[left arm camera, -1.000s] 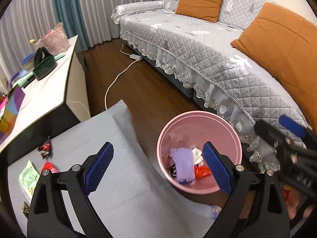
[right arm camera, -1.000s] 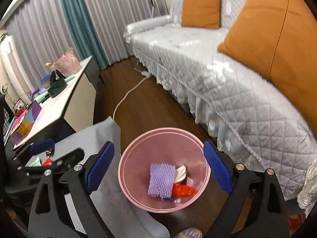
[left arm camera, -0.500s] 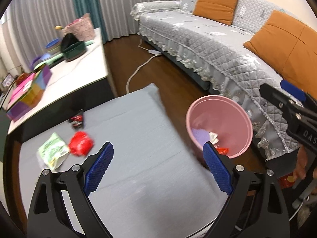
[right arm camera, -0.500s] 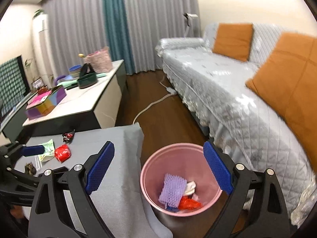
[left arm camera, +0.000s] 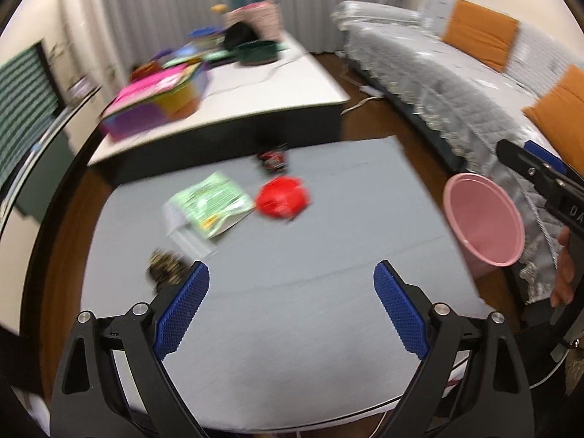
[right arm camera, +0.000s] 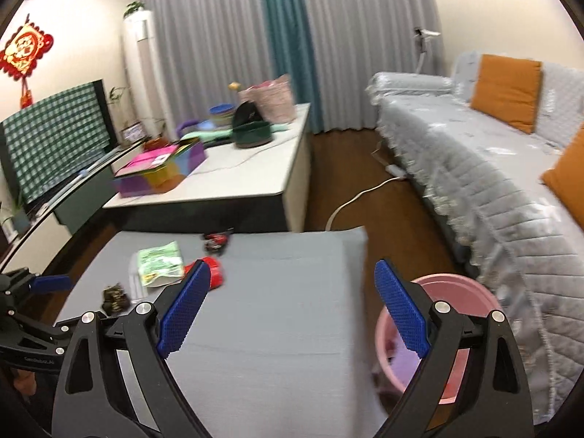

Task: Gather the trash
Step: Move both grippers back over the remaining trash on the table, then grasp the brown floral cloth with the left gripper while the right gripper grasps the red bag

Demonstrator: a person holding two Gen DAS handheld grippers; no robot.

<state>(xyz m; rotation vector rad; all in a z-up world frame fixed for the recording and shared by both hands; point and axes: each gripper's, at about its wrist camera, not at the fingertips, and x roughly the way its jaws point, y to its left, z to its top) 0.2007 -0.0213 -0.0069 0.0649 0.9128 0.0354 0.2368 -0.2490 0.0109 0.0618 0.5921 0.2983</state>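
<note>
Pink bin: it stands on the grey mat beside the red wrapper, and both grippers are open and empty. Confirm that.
Not quite. The pink bin stands on the floor off the mat's edge, by the sofa, as the right wrist view shows. The red wrapper does lie on the mat, and the left gripper and right gripper are open and empty.

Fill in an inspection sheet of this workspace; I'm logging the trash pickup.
Surface: grey mat, mostly bare.
Job's things: green packet, red wrapper, dark wrapper and brown scrap on the mat; pink bin beside its edge.
Clutter: colourful box and dark bag on the white table.
Grippers: left gripper and right gripper open, empty.
Cables: white cord on floor.
Surroundings: sofa, curtains.
</note>
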